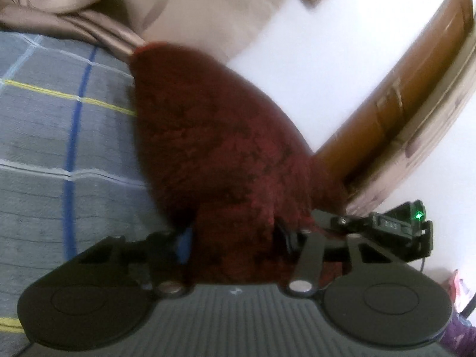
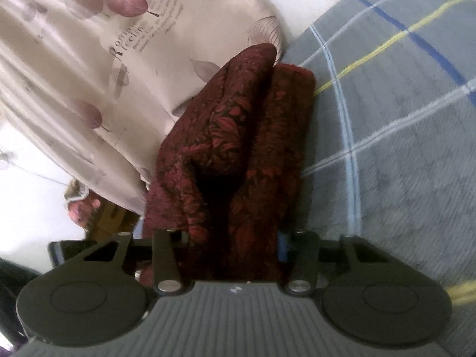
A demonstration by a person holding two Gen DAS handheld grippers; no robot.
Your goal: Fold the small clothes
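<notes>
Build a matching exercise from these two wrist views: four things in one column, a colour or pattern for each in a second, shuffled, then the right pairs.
Things:
1. fuzzy leaf-patterned garment
2. checked bed blanket
3. satin curtain with printed leaves
4. wooden door frame

Descriptions:
A. orange-brown
B. dark red
C. pale beige with mauve print
D. grey with blue, white and yellow lines

Pairs: 1-B, 2-D, 3-C, 4-A
</notes>
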